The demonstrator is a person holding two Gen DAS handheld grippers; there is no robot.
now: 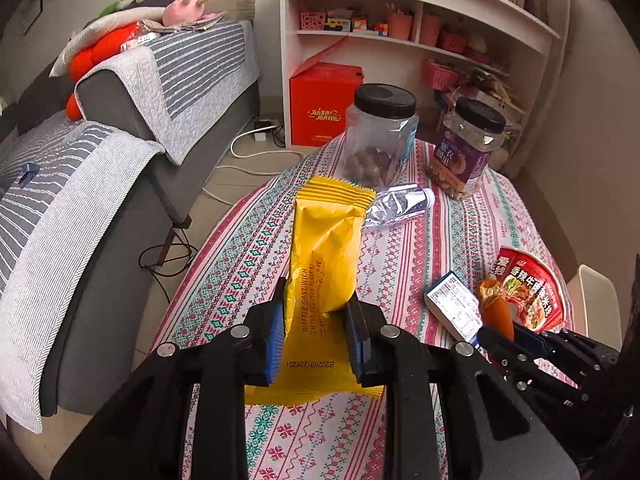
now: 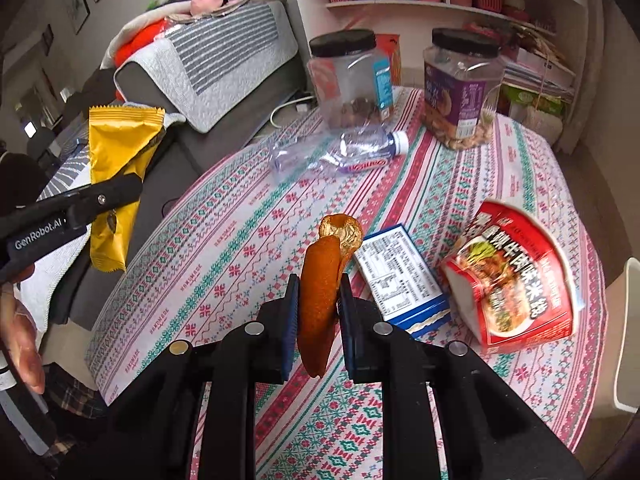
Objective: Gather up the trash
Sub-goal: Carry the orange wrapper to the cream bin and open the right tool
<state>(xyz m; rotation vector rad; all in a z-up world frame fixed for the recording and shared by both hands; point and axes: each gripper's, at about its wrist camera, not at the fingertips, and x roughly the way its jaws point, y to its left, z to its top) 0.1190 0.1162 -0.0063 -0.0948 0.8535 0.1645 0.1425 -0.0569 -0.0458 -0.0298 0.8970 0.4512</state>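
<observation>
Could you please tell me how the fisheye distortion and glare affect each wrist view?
Left wrist view: shelf unit bows, corners vignette black, yellow wrapper stays sharp. Right wrist view: table edge curves, window glare sheens the clear jar and crushed bottle.

Black claw (image 1: 316, 332) with ribbed blue pads (image 1: 274, 336), silver screws.

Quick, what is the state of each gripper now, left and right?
Left gripper: closed on the yellow wrapper.
Right gripper: closed on the orange peel.
</observation>
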